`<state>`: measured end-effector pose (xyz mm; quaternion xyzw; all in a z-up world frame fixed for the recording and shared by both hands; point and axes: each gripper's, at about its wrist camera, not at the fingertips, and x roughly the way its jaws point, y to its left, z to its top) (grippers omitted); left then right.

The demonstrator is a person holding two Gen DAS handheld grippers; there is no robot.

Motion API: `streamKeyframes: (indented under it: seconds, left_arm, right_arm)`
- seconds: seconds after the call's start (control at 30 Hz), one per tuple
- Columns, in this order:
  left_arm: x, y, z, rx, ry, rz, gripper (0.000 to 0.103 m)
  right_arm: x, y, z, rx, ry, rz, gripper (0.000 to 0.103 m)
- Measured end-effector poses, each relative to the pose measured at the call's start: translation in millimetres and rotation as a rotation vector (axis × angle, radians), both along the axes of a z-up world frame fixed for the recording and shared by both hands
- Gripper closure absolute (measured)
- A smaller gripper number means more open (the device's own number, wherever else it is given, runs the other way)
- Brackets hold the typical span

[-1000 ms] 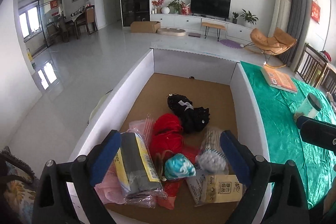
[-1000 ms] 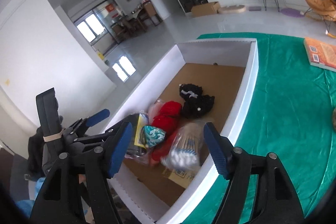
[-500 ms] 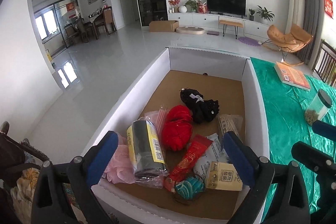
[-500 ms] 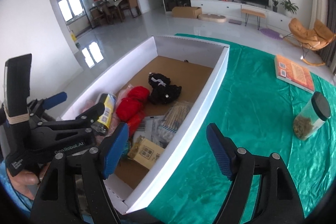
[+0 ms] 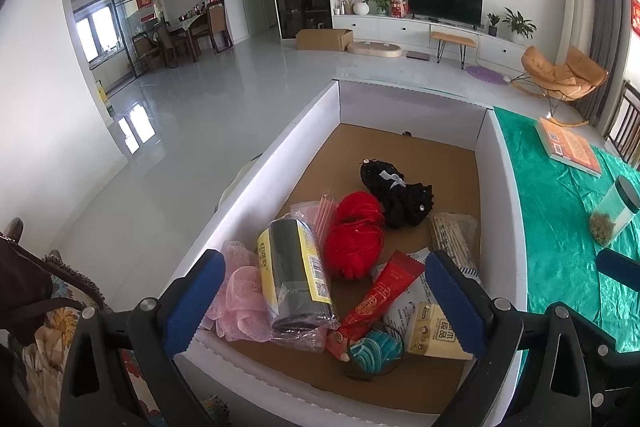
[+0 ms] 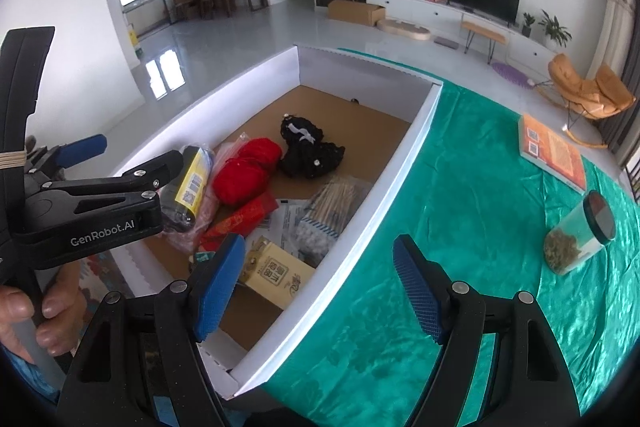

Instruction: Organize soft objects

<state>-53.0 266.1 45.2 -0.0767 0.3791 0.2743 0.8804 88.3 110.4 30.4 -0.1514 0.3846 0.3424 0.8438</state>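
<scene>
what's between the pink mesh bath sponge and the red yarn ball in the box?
The black roll with the yellow label, in clear wrap, lies between the pink mesh bath sponge and the red yarn ball. The left wrist view shows it plainly.

A table draped in a shiny green cloth point(image 6: 472, 195) carries everything here. A long white box point(image 6: 404, 163) with a brown cardboard floor sits along the cloth's left edge, its near corner overhanging the table end. Well to the right of the box, an orange book point(image 6: 554, 153) lies flat on the cloth toward the far side. Nearer, a clear jar point(image 6: 576, 239) with a dark lid rests tilted on the cloth, greenish-brown bits gathered in its lower end. The cloth itself is creased and wrinkled between the box and the jar.
</scene>
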Motion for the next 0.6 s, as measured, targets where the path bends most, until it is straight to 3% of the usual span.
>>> streamKeyframes:
  seconds: [0.23,0.6]
  left_arm:
    - [-2.9,4.2,-0.9,-0.010,-0.007,0.010,0.003]
    - [-6.5,-3.2,0.6,0.036,-0.014,0.013,0.003]
  right_arm:
    - [-1.5,1.2,0.8,-0.002,-0.001,-0.001,0.024]
    - [-3.5,0.8,2.7,0.004,0.001,-0.004,0.024]
